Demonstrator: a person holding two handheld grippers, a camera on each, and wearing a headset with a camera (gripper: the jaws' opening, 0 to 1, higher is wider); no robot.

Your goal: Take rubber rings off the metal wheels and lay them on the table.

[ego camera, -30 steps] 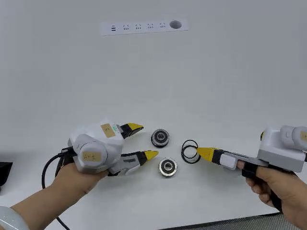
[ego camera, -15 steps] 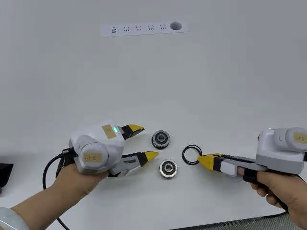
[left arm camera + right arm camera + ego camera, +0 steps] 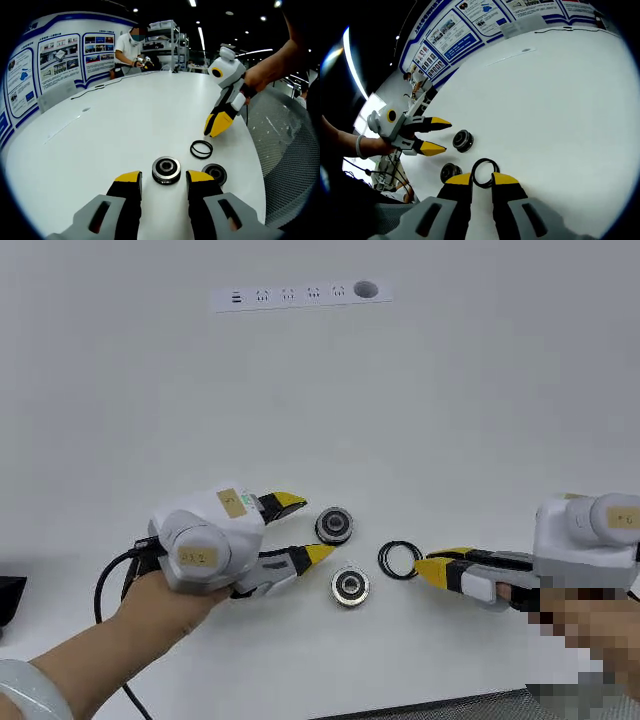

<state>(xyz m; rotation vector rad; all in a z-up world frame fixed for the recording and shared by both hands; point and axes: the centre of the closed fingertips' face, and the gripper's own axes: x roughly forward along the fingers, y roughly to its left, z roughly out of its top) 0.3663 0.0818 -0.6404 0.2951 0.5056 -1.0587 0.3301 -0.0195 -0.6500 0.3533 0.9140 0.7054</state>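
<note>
Black rubber rings (image 3: 399, 560): on white worktop (image 3: 300, 420). Your left gripper (image 3: 304, 527), wide, faces round metal wheel (image 3: 334, 526); right gripper (image 3: 436, 565), narrow, empty. Next, likely: clamp wheel.

Two metal wheels (image 3: 334, 525), two rubber rings (image 3: 399, 560), one power strip (image 3: 300, 294), a left gripper (image 3: 312, 527), a right gripper (image 3: 434, 564).

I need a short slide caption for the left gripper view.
Open left gripper faces a metal wheel; rubber rings lie beyond.
</note>
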